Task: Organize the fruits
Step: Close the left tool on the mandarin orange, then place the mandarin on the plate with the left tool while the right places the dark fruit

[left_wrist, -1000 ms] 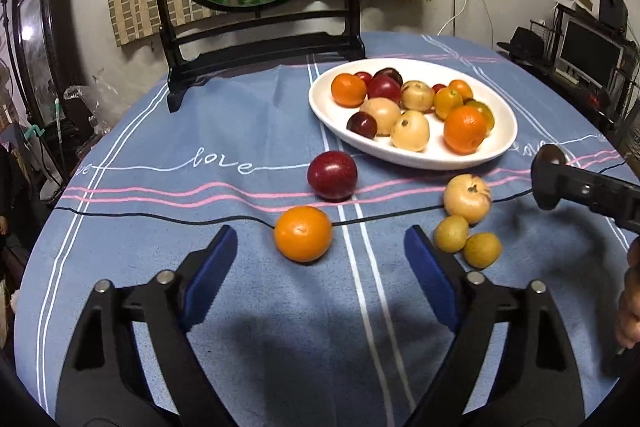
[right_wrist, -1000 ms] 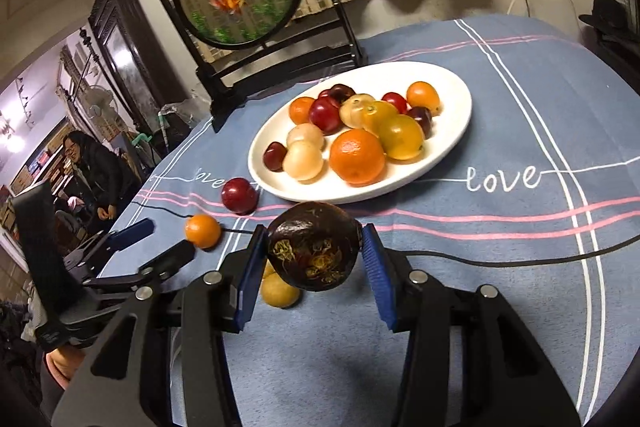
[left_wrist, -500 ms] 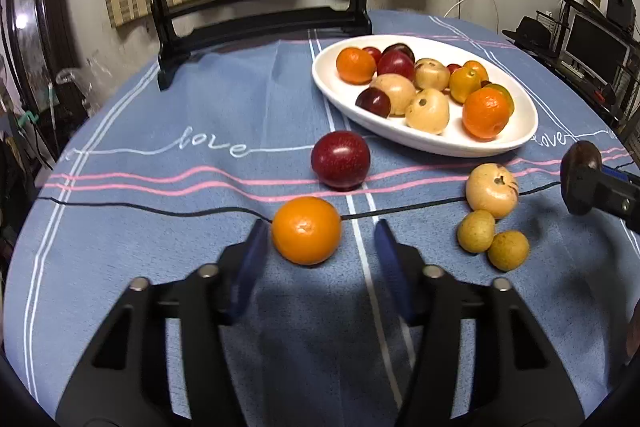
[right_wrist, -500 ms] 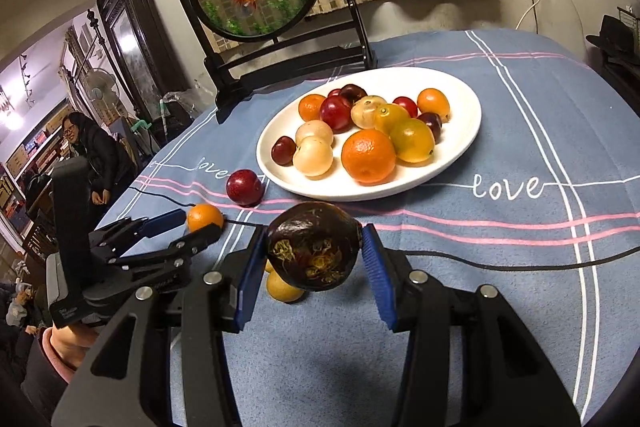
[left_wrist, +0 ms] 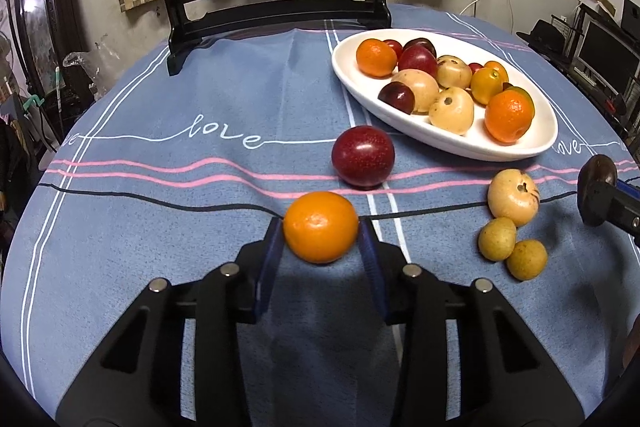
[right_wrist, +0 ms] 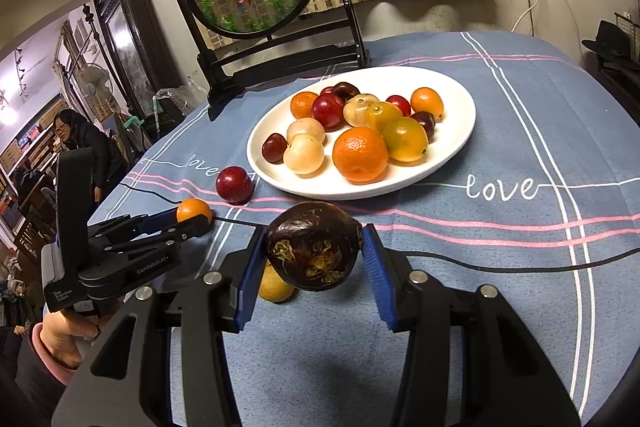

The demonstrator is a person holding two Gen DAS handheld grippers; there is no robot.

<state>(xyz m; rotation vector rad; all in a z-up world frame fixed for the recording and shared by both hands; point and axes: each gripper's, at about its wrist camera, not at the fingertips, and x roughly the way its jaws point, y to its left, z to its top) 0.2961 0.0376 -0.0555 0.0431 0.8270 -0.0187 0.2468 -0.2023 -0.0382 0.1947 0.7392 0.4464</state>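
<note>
While left gripper (left_wrist: 321,233) closes, pinching orange (left_wrist: 321,227), right gripper (right_wrist: 315,247) pinches dark fruit (right_wrist: 314,245) (bare cloth (right_wrist: 520,287) rightward).

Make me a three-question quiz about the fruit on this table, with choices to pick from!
1. Where is the dark red plum?
A. on the white plate
B. on the tablecloth, beside the white plate
C. in a gripper

2. How many fruits lie loose on the cloth at the right, seen from the left wrist?
A. three
B. one
C. six

3. What is between the left gripper's pads?
A. nothing
B. a plum
C. the orange

Answers: B, the plum lies on the pink stripes; A, one pale fruit and two small yellow fruits; C, the jaws have just closed on the orange.
</note>
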